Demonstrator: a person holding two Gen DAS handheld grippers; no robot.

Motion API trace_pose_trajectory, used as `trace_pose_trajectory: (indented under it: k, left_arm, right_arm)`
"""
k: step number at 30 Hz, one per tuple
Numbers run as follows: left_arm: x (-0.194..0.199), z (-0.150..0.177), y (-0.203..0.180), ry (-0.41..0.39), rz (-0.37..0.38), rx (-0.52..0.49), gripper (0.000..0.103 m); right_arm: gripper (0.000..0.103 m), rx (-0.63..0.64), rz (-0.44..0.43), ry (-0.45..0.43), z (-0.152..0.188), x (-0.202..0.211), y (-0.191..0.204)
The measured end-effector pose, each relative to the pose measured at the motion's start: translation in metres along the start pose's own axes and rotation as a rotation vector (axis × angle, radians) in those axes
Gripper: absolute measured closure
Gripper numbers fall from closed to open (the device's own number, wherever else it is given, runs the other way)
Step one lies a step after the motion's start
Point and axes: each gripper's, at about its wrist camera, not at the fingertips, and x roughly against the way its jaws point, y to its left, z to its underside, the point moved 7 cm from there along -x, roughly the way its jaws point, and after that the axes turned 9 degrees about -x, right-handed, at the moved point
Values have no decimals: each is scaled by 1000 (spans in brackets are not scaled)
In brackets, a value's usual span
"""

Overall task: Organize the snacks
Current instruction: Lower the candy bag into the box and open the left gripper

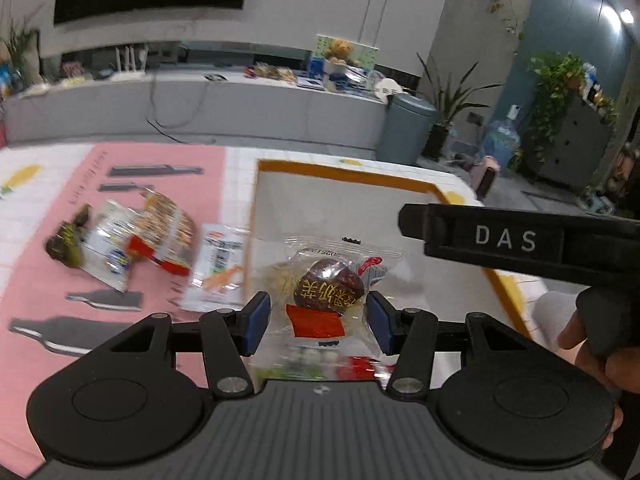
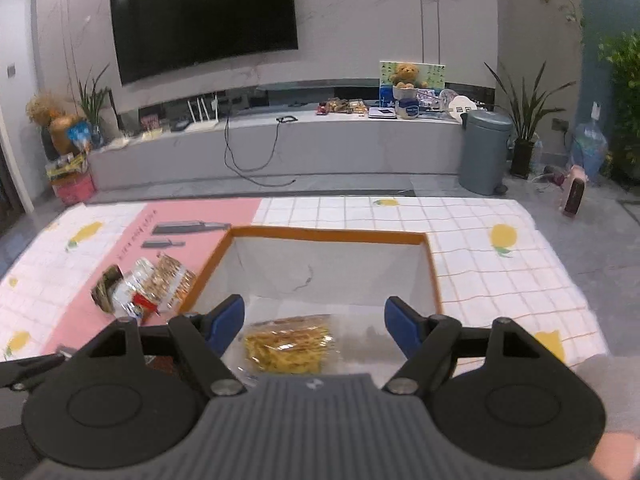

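Note:
My left gripper (image 1: 318, 322) is shut on a clear packet with a dark red date snack (image 1: 330, 290), held over the near left part of the orange-rimmed white box (image 1: 344, 172). My right gripper (image 2: 314, 326) is open and empty above the same box (image 2: 328, 235), with a packet of yellow noodle snack (image 2: 288, 346) lying on the box floor below it. A pile of loose snack packets (image 1: 132, 240) lies on the pink mat left of the box; it also shows in the right wrist view (image 2: 144, 288).
The right gripper's black body marked DAS (image 1: 520, 240) reaches across the box's right side. A white packet (image 1: 218, 268) leans by the box's left wall. The tiled tablecloth (image 2: 500, 248) extends right of the box. A grey bin (image 2: 484, 152) stands on the floor beyond.

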Motion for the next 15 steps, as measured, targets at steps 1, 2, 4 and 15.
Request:
trace_pose_trajectory:
  k: [1, 2, 4, 15]
  left_arm:
    - [-4, 1, -3, 10, 25, 6, 43]
    - [-7, 3, -6, 18, 41, 10, 43]
    - [-12, 4, -11, 26, 62, 13, 43]
    - [-25, 4, -14, 28, 142, -49, 37]
  right_arm:
    - [28, 15, 8, -2, 0, 1, -1]
    - [28, 19, 13, -5, 0, 2, -3]
    - [28, 20, 20, 1, 0, 2, -4]
    - [28, 38, -8, 30, 1, -19, 4]
